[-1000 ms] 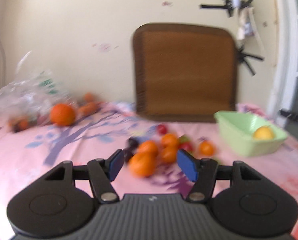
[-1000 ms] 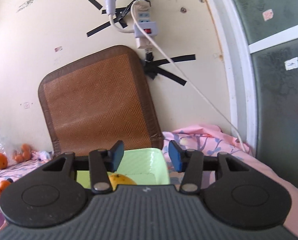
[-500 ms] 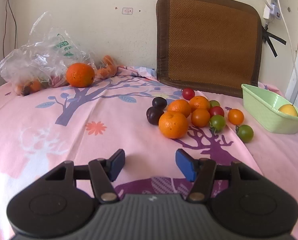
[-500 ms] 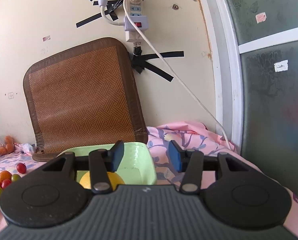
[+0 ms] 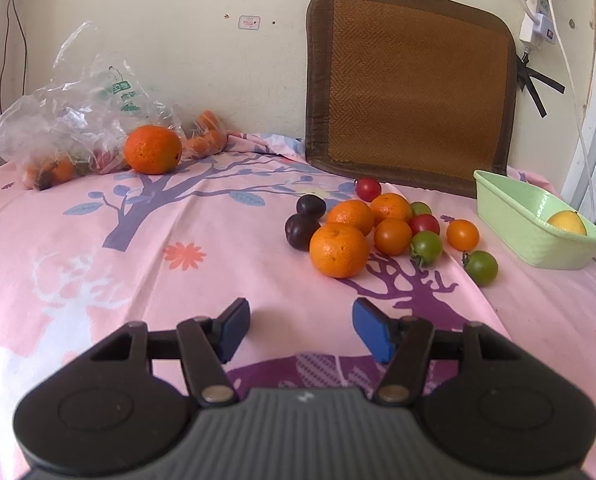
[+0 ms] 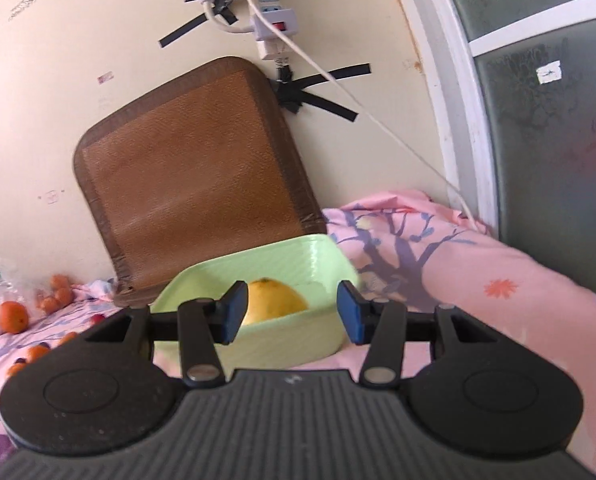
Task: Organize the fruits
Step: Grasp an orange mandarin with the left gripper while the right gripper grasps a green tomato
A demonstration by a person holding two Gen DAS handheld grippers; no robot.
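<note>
A heap of fruit lies on the pink cloth: a front orange [image 5: 339,250], more oranges, two dark plums [image 5: 302,231], red and green tomatoes [image 5: 426,245]. My left gripper [image 5: 301,330] is open and empty, hovering short of the heap. At the right stands a light green basket [image 5: 530,224] holding one yellow fruit [image 5: 566,223]. In the right wrist view my right gripper [image 6: 290,312] is open and empty, right in front of that green basket [image 6: 282,342], with the yellow fruit [image 6: 274,300] seen between its fingers but beyond them.
A big orange [image 5: 153,149] and a clear plastic bag [image 5: 70,120] of fruit sit at the back left. A brown woven mat [image 5: 410,84] leans on the wall. A power strip [image 6: 272,28] with a white cable hangs near the window frame [image 6: 450,80].
The left wrist view has dropped and pulled back from the fruit heap, then held still. The right gripper has swung so the basket now sits centred between its fingers.
</note>
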